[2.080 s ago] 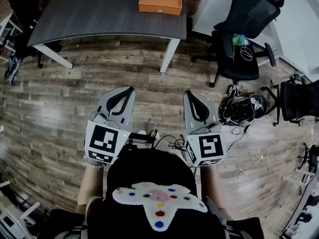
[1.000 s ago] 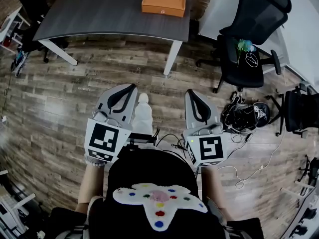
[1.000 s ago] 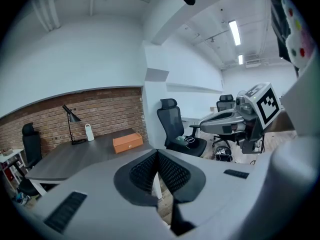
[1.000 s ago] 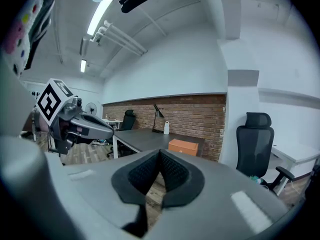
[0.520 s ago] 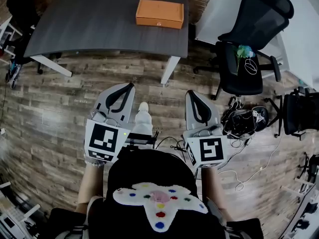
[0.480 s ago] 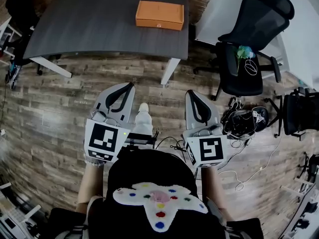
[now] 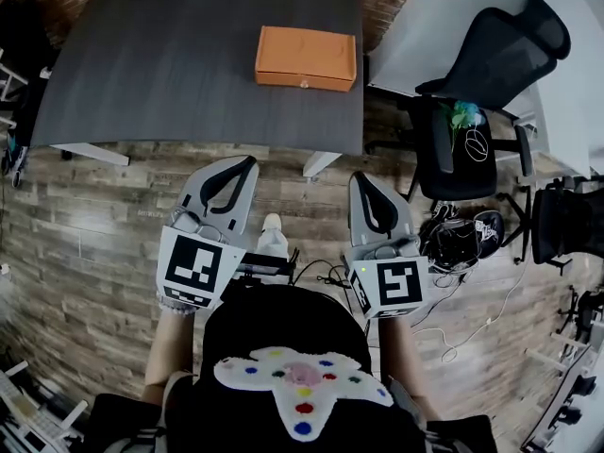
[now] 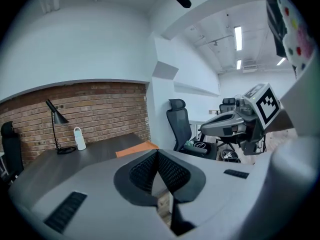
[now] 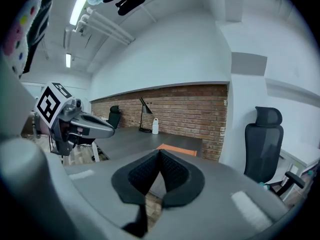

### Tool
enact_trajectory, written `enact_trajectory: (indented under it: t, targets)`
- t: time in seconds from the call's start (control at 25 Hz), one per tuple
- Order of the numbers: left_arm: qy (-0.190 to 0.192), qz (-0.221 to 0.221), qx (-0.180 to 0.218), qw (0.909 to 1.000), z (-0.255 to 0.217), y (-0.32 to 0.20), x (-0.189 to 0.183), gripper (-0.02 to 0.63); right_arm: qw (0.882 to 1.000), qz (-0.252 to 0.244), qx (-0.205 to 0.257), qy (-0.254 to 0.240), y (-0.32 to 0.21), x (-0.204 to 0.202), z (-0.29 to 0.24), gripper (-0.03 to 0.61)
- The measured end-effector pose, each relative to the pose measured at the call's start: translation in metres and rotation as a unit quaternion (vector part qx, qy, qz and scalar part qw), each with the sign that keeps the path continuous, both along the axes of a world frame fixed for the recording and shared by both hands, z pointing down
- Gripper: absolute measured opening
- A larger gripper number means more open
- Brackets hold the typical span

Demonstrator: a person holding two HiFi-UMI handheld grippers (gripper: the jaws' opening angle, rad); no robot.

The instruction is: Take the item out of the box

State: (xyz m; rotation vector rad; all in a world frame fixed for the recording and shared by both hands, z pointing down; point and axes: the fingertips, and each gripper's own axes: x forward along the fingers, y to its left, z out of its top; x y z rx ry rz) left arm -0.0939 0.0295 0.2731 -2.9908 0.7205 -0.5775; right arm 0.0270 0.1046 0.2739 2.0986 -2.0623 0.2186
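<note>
At the left a dark table [image 7: 170, 74] stands on a plank floor [image 7: 85, 225], with a brick wall [image 8: 100, 109] behind it. The left gripper view shows a black lamp [image 8: 60, 118] and a white bottle [image 8: 79, 138] on the table's wall end. The left gripper [image 7: 247, 167] is held low in front of the person, over the floor just short of the table. Its jaws are closed, tips touching, with nothing between them. Just right of it a white shoe [image 7: 272, 236] shows on the floor. The orange box [image 7: 306, 58] lies flat on the table toward its right end, shut as far as can be seen, well apart from both grippers. The right gripper [image 7: 357, 178] is level with the left one, also over the floor, and its jaws are brought together at the tips and empty. Right of the table stands a black chair [image 7: 472, 92] with something small and green on its seat. Near the chair's base a dark heap [image 7: 458, 239] lies on the floor, with a pale cable [image 7: 472, 314] trailing from it.
</note>
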Motion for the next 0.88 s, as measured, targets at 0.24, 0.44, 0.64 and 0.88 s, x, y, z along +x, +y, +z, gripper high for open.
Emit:
enact_trajectory:
  t: [0.24, 0.44, 0.64, 0.88]
  targets:
    - [0.005, 0.015, -0.012, 0.9998, 0.007, -0.05, 0.018, 0.005, 1.0, 0.008, -0.013, 0.001, -0.053, 0.017, 0.008, 0.009]
    - [0.008, 0.023, -0.022, 0.9995, 0.013, -0.075, 0.026, 0.005, 1.0, 0.008, -0.026, -0.002, -0.083, 0.021, 0.018, 0.009]
    - [0.005, 0.015, -0.026, 0.9995, 0.02, -0.087, 0.036, 0.005, 0.999, -0.005, -0.033, -0.002, -0.097, 0.025, 0.022, 0.009]
    - [0.004, 0.0, -0.026, 0.9997, 0.02, -0.105, 0.054, 0.005, 0.999, -0.029, -0.043, -0.003, -0.126, 0.041, 0.026, 0.009]
